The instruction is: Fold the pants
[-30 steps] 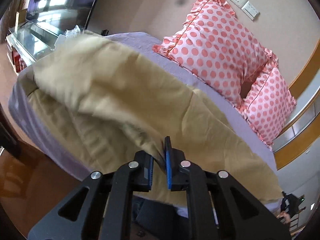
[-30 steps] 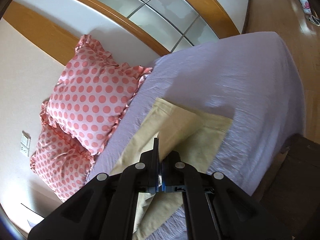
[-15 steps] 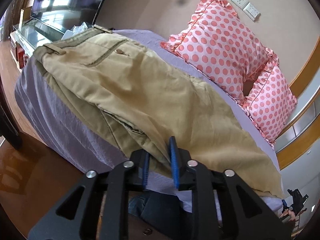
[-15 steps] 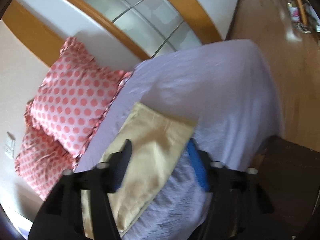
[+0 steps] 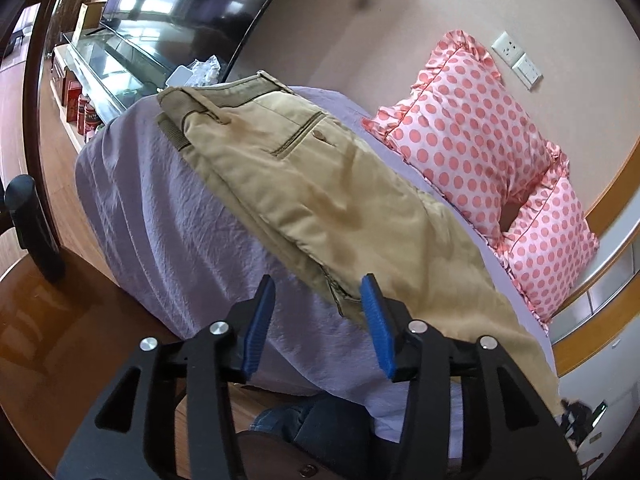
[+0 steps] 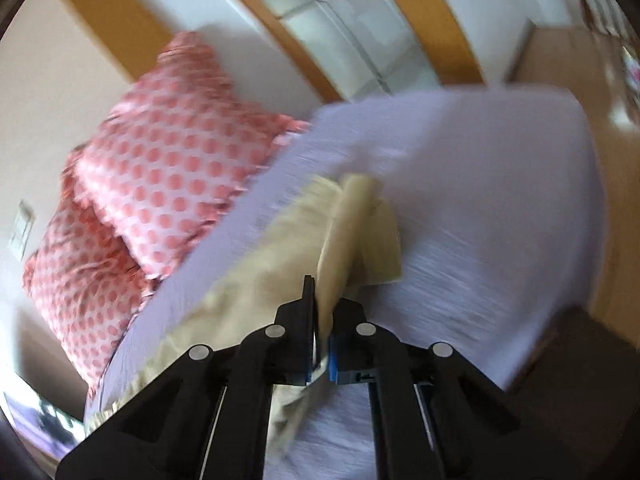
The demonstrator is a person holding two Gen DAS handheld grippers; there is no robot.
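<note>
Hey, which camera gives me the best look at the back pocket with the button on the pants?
The left wrist view. The back pocket sits sharp and unobstructed near the waistband of the pants, above the open left tongs. The right wrist view is blurred and shows only the hem end, pinched in the right tongs; no pocket is visible there.

A bed with a lilac sheet (image 5: 168, 216) fills the middle, and two pink polka-dot pillows (image 5: 472, 136) lean on the wall at 2 o'clock. A television (image 5: 192, 4) sits at 11 o'clock above a glass cabinet (image 5: 104, 68), with wall sockets (image 5: 516, 60) at 1 o'clock.
</note>
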